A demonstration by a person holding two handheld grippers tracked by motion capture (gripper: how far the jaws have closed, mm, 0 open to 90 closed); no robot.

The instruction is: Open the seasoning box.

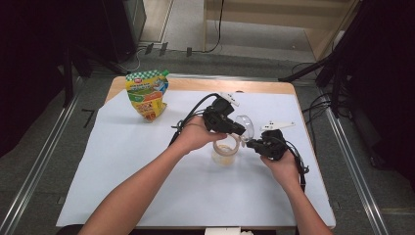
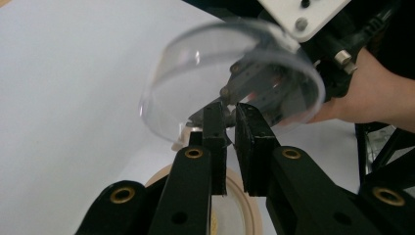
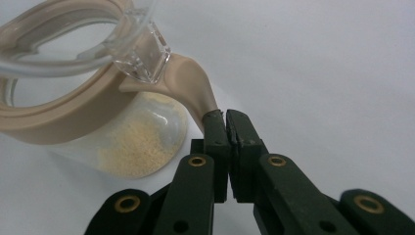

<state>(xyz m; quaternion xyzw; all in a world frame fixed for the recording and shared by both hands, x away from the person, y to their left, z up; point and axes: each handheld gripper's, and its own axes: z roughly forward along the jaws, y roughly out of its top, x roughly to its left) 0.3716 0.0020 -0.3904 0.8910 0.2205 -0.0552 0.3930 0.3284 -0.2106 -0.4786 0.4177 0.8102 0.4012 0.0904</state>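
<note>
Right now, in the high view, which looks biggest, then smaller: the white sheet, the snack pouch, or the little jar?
1. white sheet, by far the largest.
2. snack pouch.
3. little jar, a bit smaller than the pouch, though partly hidden behind the left tool.

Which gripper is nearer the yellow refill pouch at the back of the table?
Left. The left gripper is at the jar's open clear lid, on the side toward the pouch; the right gripper pinches the jar's beige tab, farther away.
</note>
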